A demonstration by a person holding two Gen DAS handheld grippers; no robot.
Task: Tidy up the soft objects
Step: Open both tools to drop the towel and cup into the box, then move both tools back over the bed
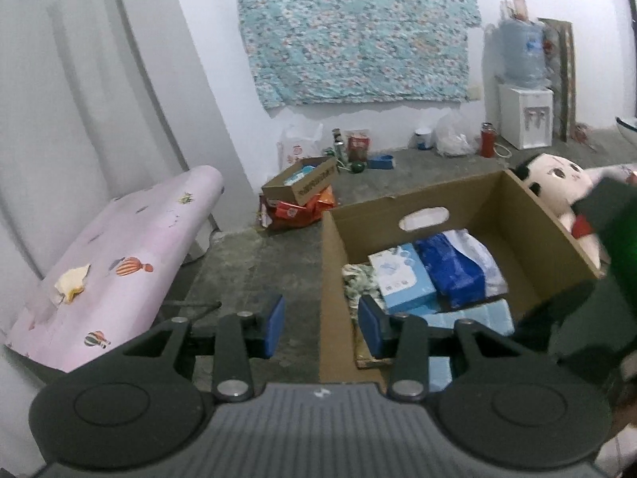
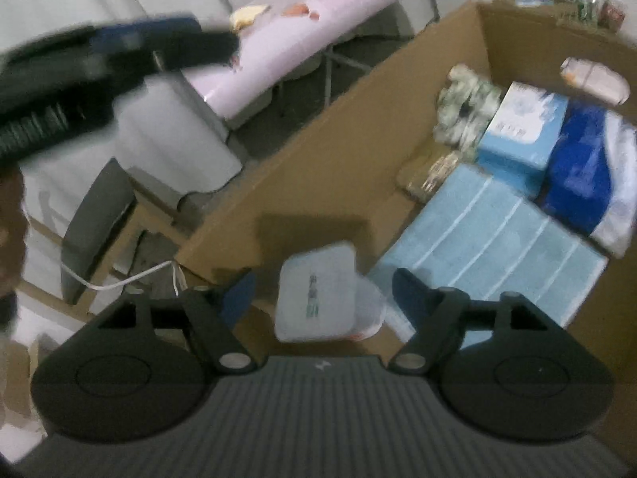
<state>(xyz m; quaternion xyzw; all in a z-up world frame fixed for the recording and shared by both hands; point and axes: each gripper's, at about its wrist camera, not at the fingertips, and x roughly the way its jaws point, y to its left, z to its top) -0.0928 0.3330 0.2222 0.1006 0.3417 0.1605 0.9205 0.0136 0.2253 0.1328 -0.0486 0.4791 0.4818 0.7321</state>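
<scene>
One box, approx. five soft items.

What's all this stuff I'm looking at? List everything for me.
cardboard box: one, brown, open, on the floor
towel: one, light blue striped, inside the box
tissue box: one, pale blue, inside the box
blue packet: one, blue and white, inside the box
white pack: one, white, between the right tongs, untouched
doll: one, white face, behind the box
ironing board: one, pink, left
water dispenser: one, white, by the wall
left tongs: open, empty, over the box edge
right tongs: open, above the box
</scene>
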